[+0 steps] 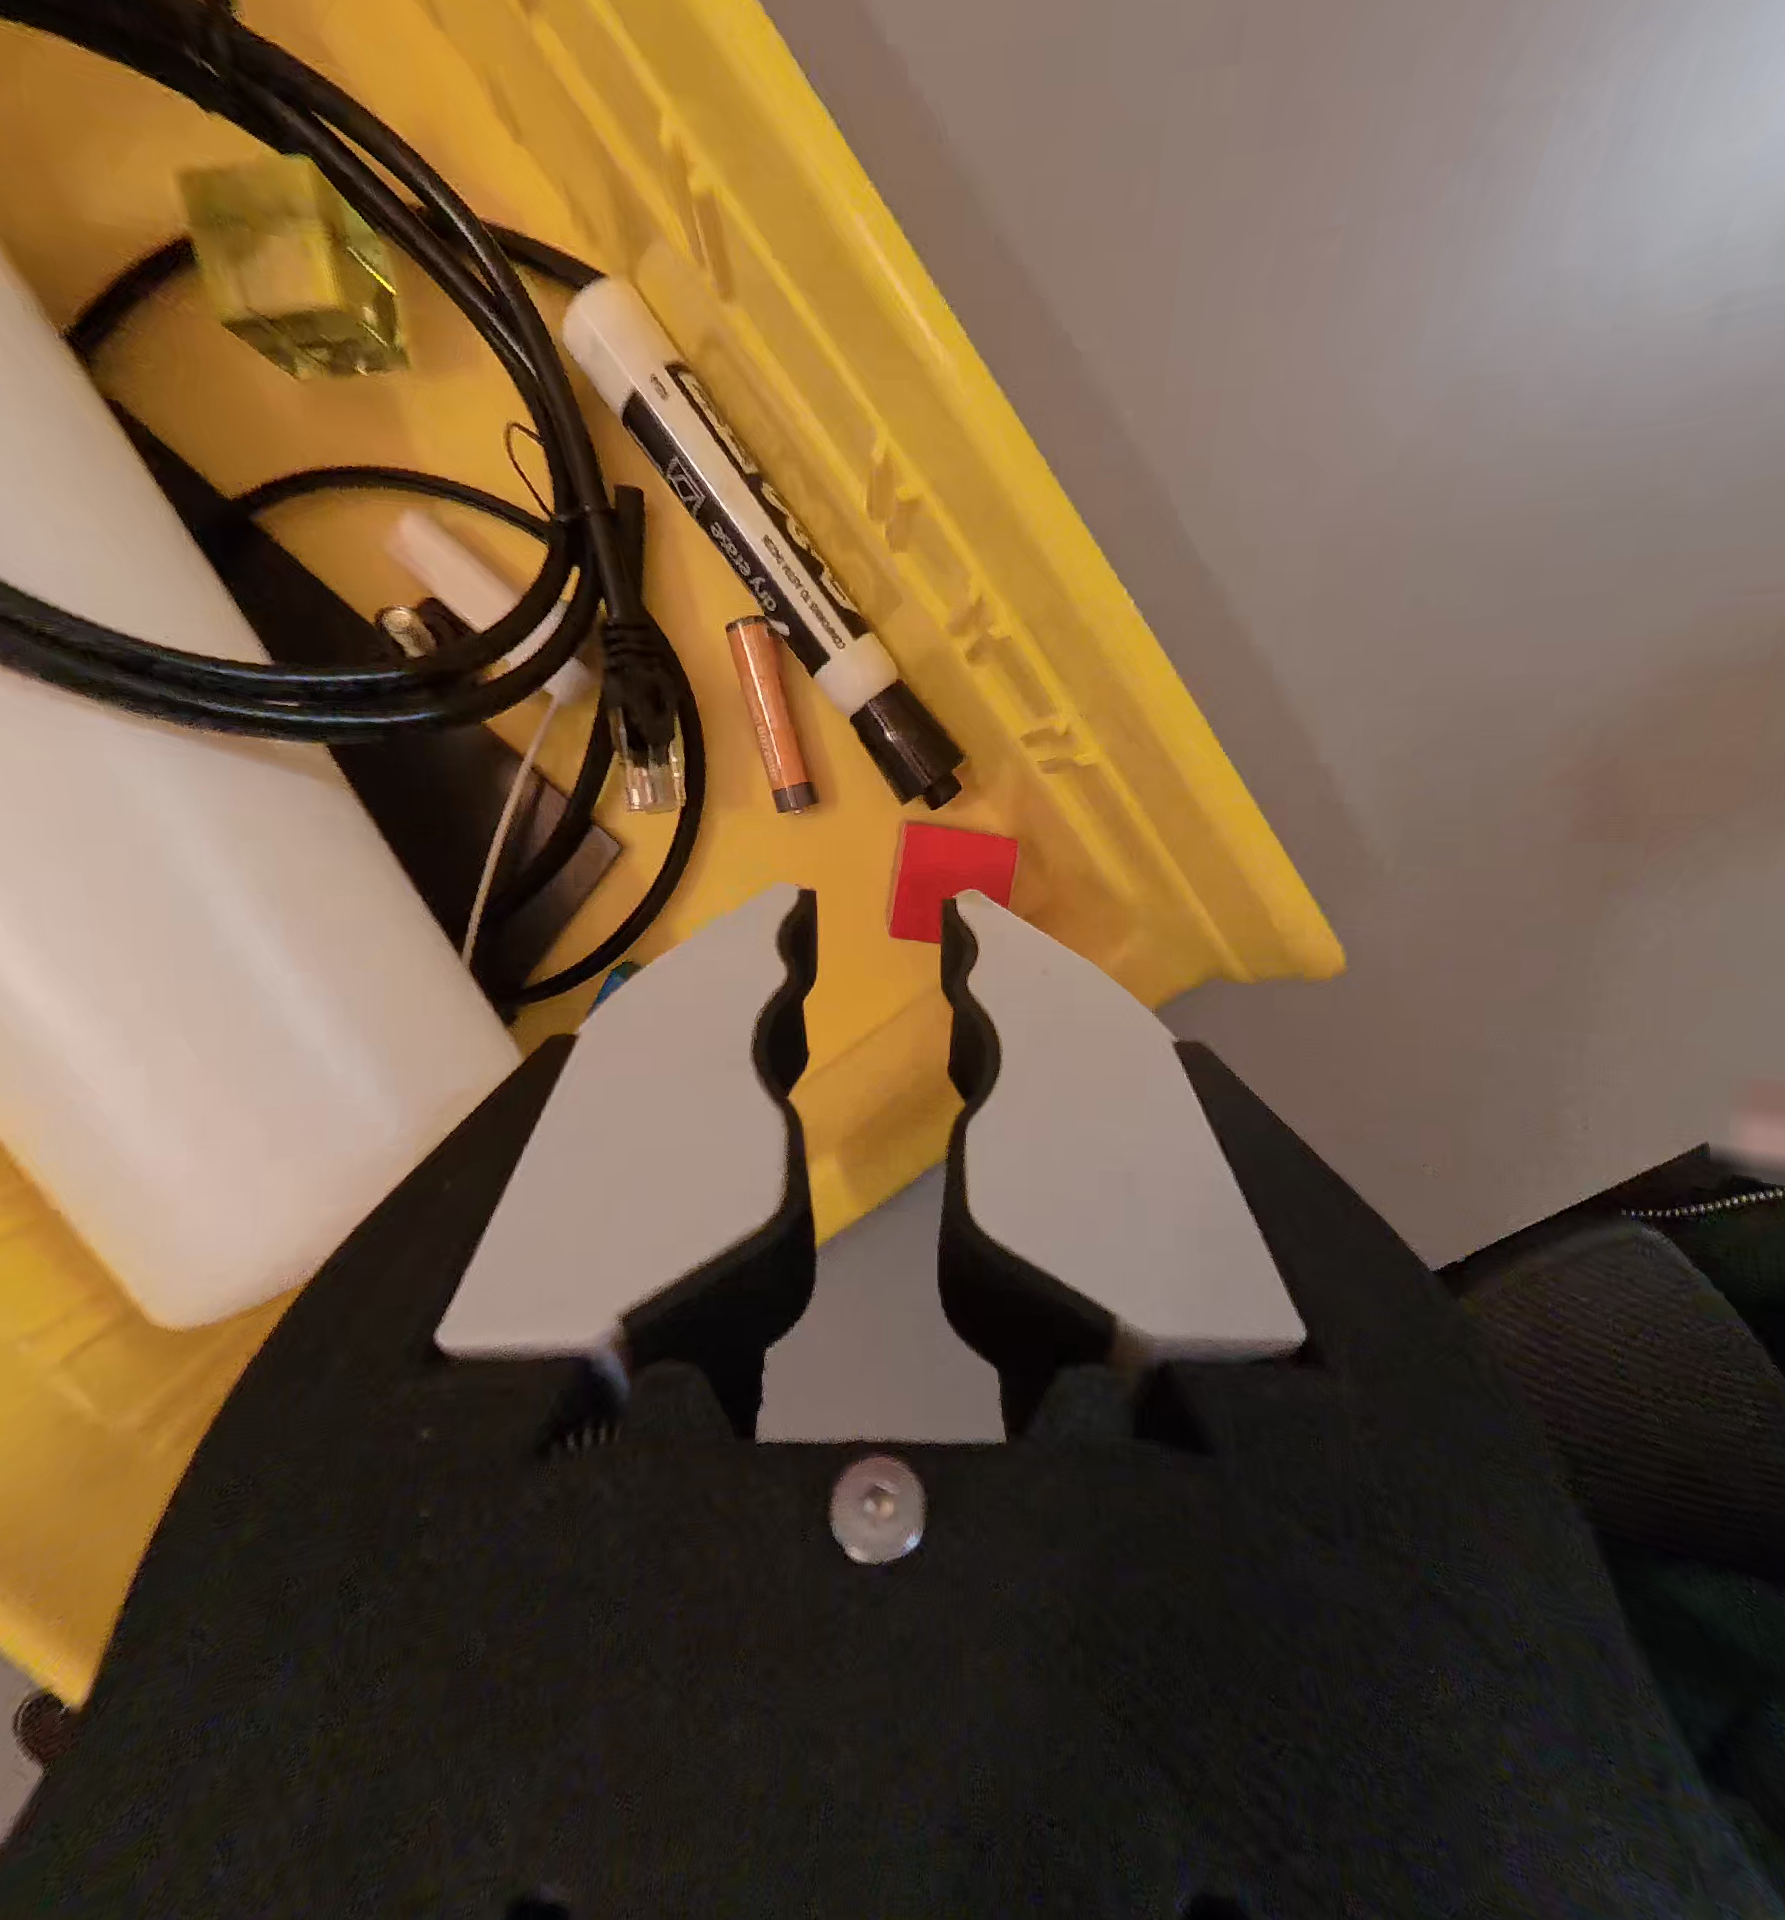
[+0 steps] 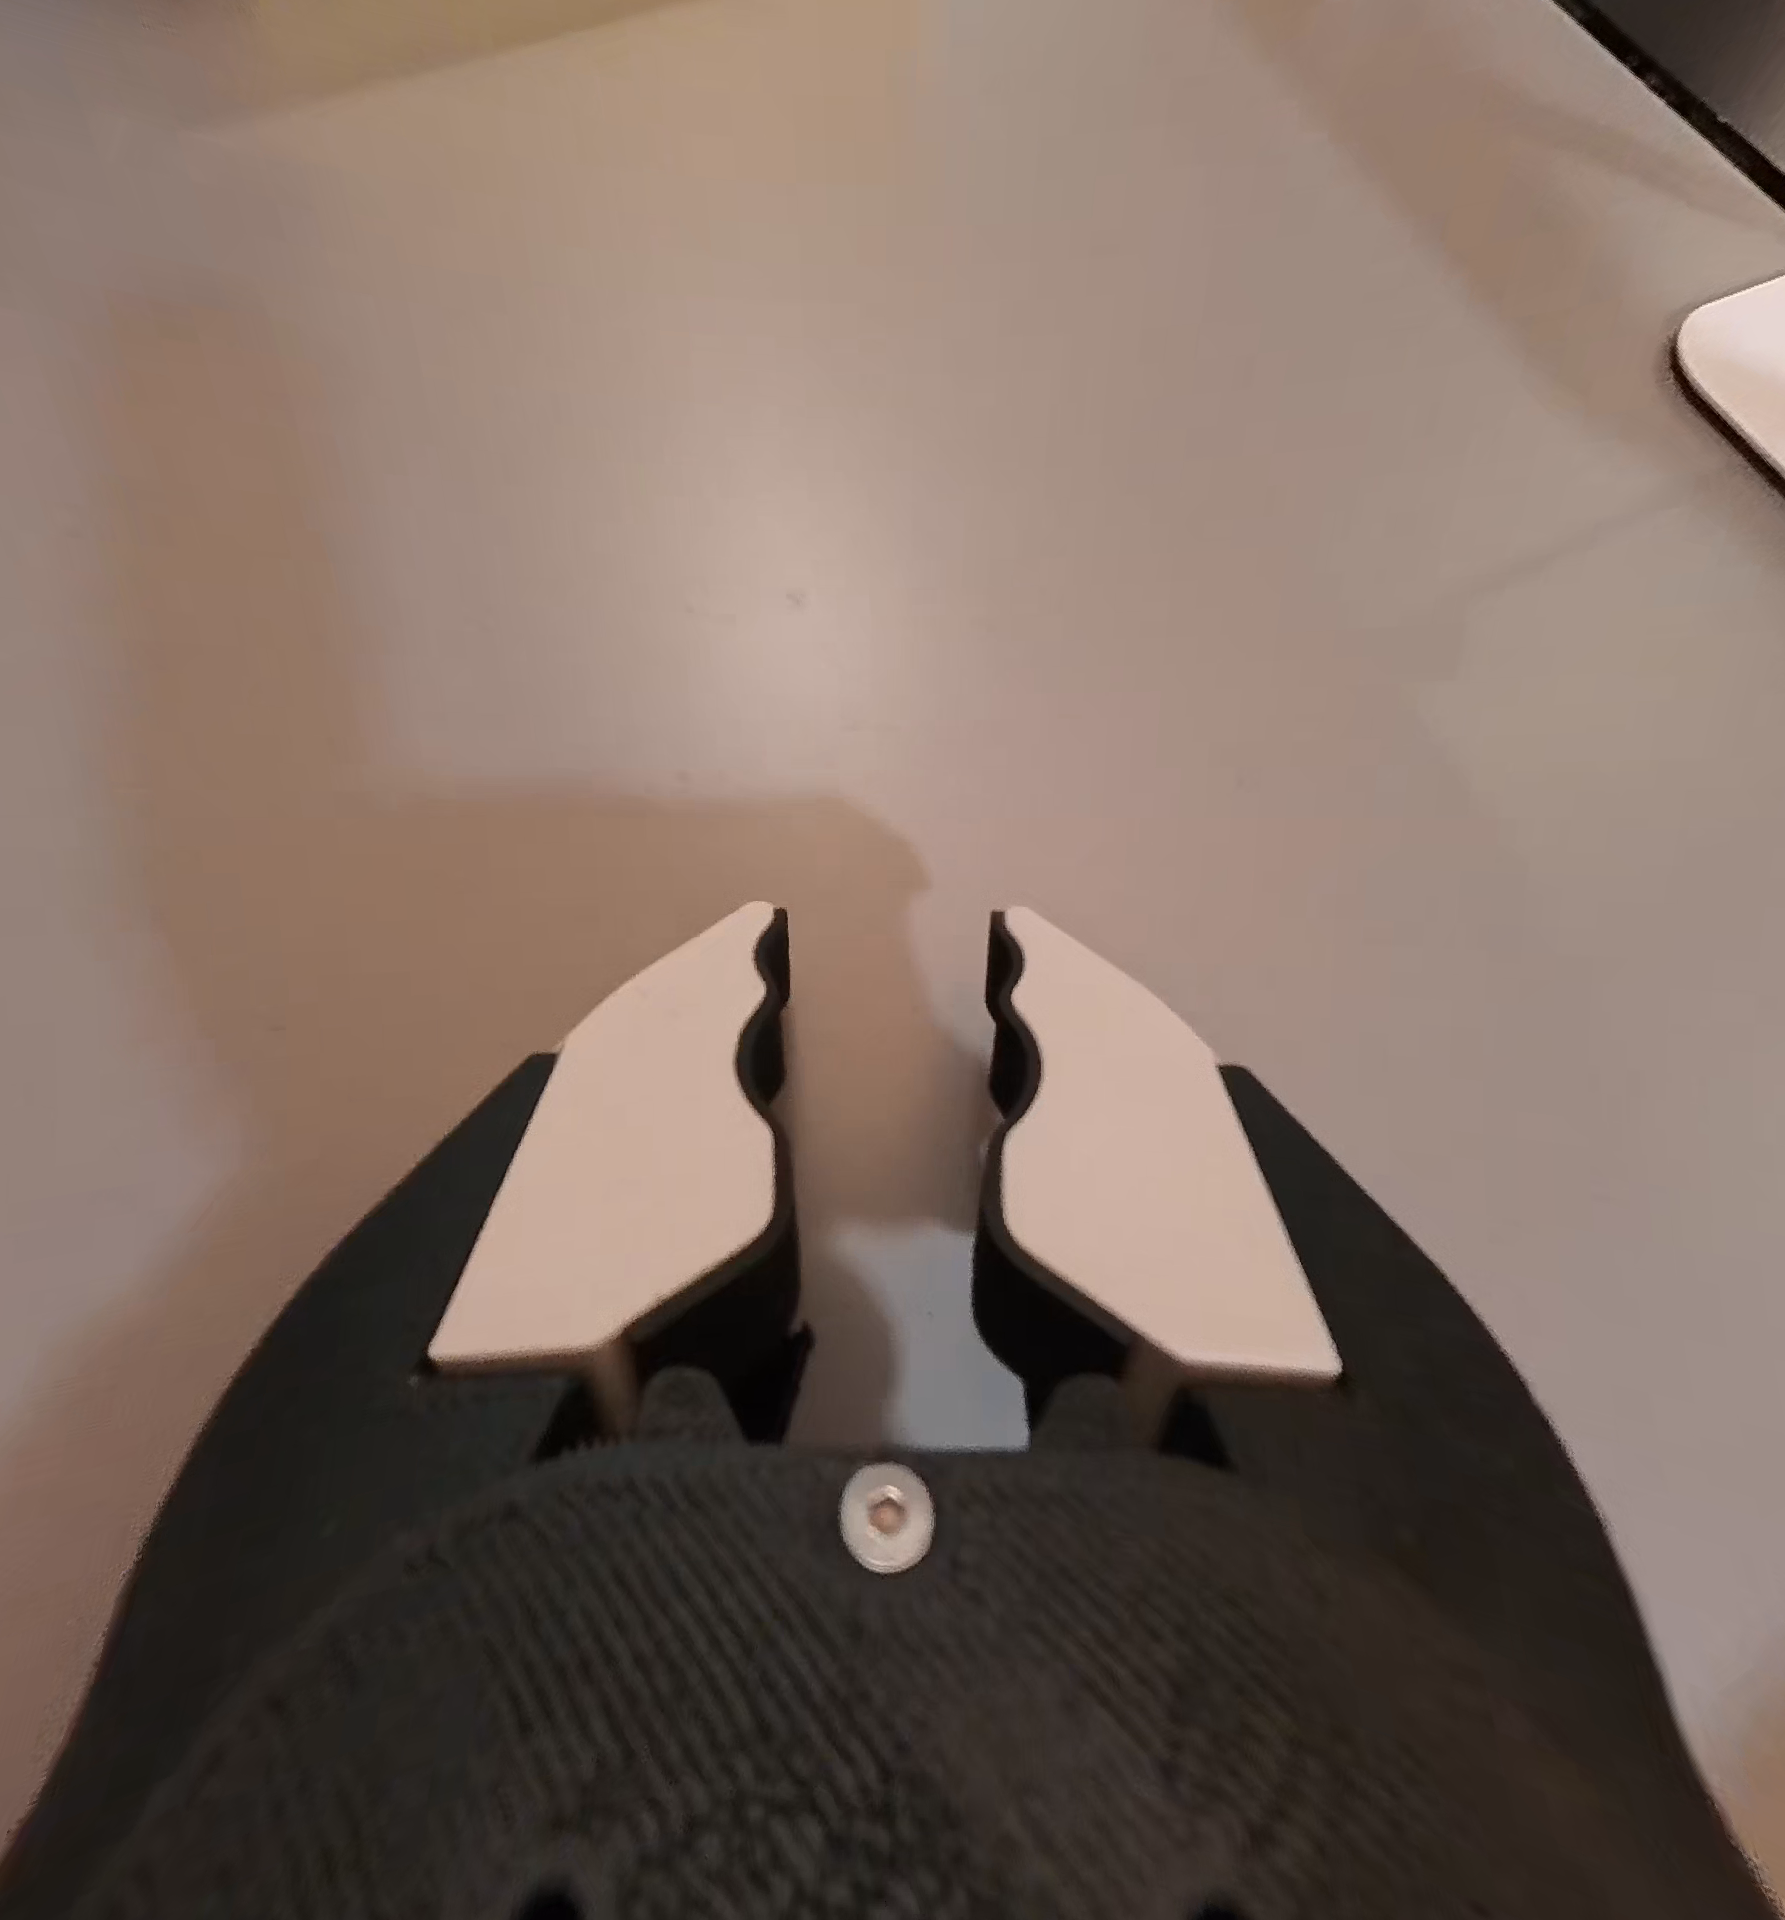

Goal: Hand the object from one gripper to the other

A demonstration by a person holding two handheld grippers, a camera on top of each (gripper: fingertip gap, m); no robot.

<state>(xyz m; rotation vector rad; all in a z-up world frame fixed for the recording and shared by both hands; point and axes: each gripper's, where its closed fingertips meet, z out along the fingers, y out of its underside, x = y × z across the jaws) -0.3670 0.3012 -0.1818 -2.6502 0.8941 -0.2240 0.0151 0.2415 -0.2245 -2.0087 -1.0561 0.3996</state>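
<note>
Left hand-held gripper (image 1: 877,902), jaws apart, hangs over a red block (image 1: 945,871) in a yellow bin (image 1: 1127,748); right hand-held gripper (image 2: 888,920), also apart, sees only bare tabletop (image 2: 763,468).

Warm, dim indoor light. The yellow bin (image 1: 971,582) and white bottle (image 1: 140,831) smear, perhaps from motion, and wide-angle bending warps the edges. A soft sheen and a shadow lie on the table (image 2: 815,644) in the right wrist view.
</note>
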